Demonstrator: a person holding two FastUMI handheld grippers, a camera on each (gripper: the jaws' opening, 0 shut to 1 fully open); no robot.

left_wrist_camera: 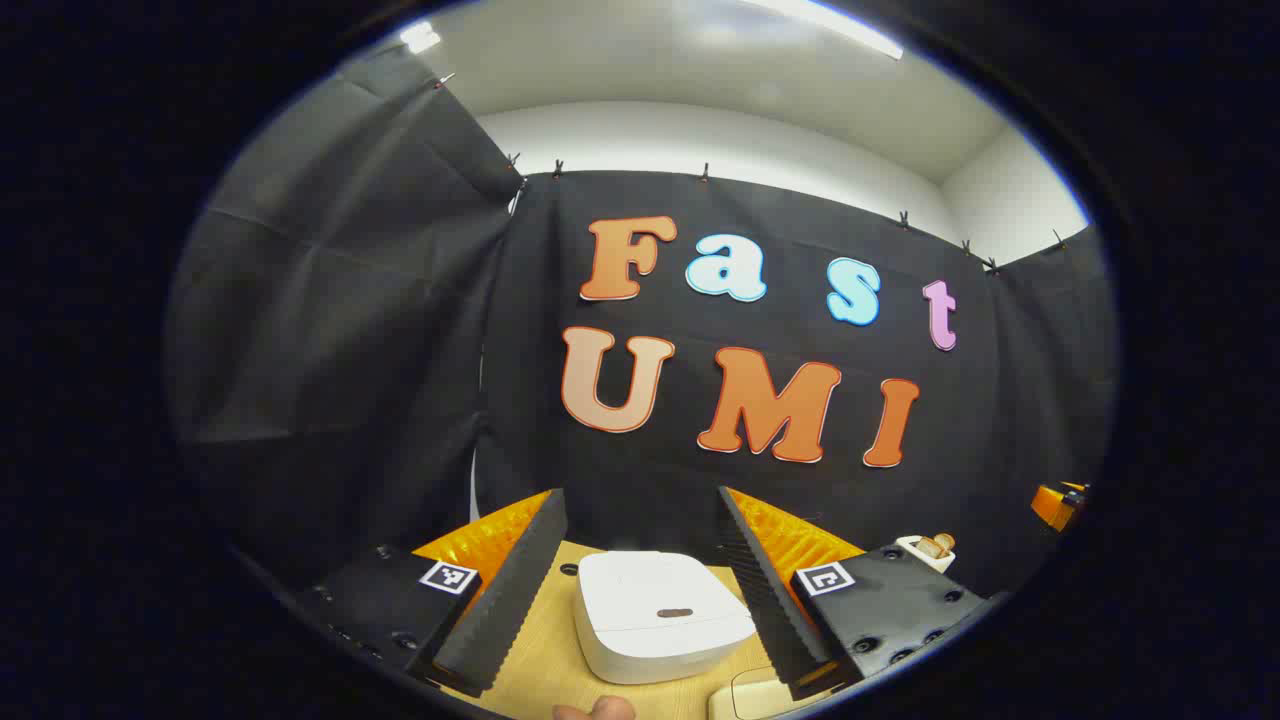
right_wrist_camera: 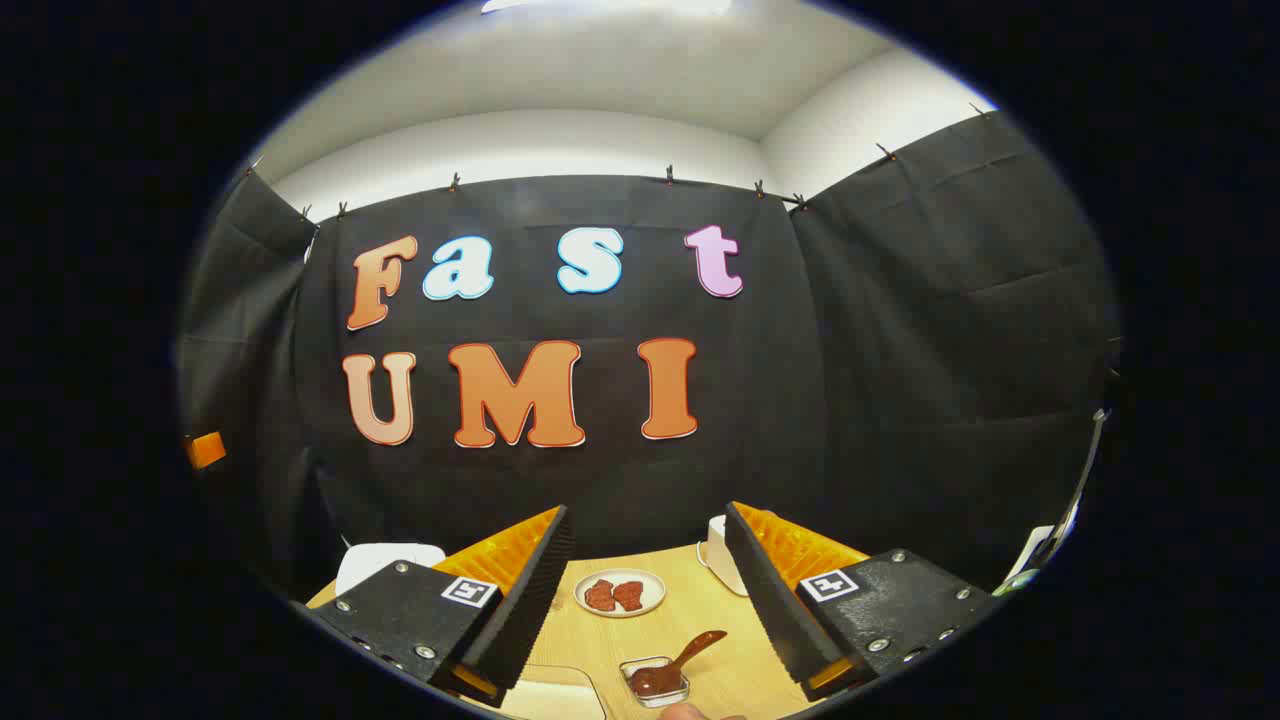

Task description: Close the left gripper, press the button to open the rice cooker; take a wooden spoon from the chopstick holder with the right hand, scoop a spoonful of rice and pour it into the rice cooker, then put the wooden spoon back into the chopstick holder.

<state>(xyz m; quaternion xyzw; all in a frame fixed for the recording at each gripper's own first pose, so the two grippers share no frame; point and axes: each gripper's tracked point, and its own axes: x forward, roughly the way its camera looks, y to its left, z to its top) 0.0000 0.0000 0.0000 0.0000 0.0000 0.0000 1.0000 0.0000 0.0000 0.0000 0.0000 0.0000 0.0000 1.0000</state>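
The white rice cooker (left_wrist_camera: 655, 615) sits on the wooden table with its lid down and a small dark button (left_wrist_camera: 675, 611) on top. My left gripper (left_wrist_camera: 638, 492) hovers open above and in front of it, nothing between its fingers. A white chopstick holder (left_wrist_camera: 925, 550) with a wooden piece sticking out stands to the right. In the right gripper view, my right gripper (right_wrist_camera: 648, 508) is open and empty above the table. A white holder (right_wrist_camera: 718, 555) peeks out beside its right finger, and the rice cooker (right_wrist_camera: 385, 562) shows at the far left.
A white plate (right_wrist_camera: 620, 592) with two red-brown pieces lies mid-table. A small clear dish (right_wrist_camera: 660, 678) holds dark stuff and a brown spoon. A cream-coloured object (right_wrist_camera: 550, 695) sits at the near edge. A fingertip (left_wrist_camera: 595, 708) shows at the bottom. Black cloth walls stand behind.
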